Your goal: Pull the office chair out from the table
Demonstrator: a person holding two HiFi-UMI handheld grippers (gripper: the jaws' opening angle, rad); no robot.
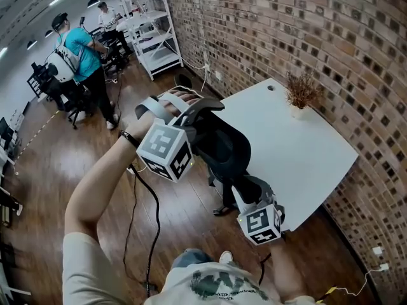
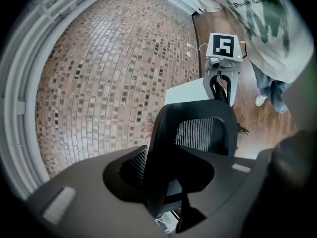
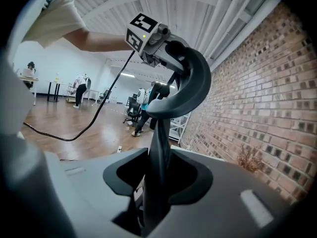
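The black office chair (image 1: 222,148) stands against the near edge of the white table (image 1: 305,157), its mesh back (image 2: 203,133) turned toward me. My left gripper (image 1: 202,113) is at the top left of the backrest, with the backrest's rim wedged between its jaws (image 2: 161,182). My right gripper (image 1: 253,192) is lower on the right side, shut on the dark edge of the chair's frame (image 3: 156,182). Each gripper's marker cube shows in the other gripper's view. The seat and wheels are mostly hidden.
A small dried plant in a white pot (image 1: 301,95) stands on the table by the brick wall (image 1: 318,30). White shelving (image 1: 152,30) and people at desks (image 1: 79,56) are at the far left. A black cable (image 1: 152,215) trails over the wooden floor.
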